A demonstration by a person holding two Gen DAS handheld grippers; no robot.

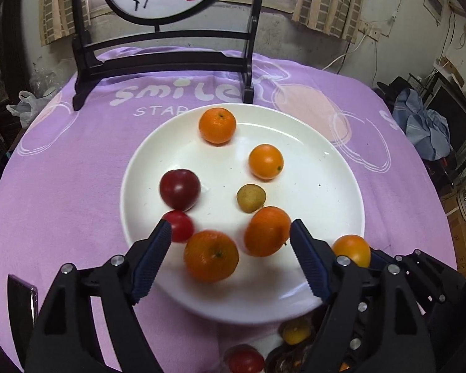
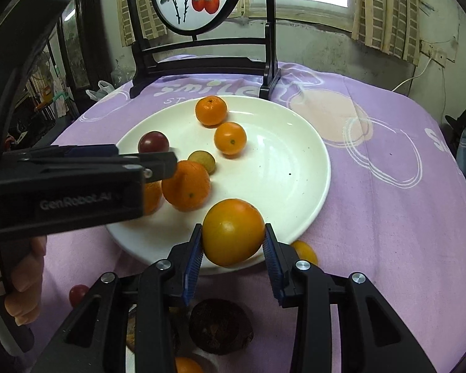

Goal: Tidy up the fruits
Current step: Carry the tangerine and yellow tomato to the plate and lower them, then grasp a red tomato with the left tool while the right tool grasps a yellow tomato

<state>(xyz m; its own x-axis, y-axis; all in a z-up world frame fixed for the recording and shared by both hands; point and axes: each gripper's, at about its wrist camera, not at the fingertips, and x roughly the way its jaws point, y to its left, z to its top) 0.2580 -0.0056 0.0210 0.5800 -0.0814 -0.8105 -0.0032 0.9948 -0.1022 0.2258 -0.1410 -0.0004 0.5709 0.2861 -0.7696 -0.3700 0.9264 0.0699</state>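
Right gripper [image 2: 233, 242] fingers clamp an orange fruit [image 2: 233, 231] over the white plate's [image 2: 295, 186] near rim, left gripper [image 1: 231, 242] fingers spread empty above loose oranges [image 1: 211, 255] that may roll off.

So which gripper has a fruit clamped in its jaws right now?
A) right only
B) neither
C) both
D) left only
A: the right gripper has its pads pressed on both sides of an orange fruit over the plate's near rim, while the left gripper stands open above loose fruit on the plate.
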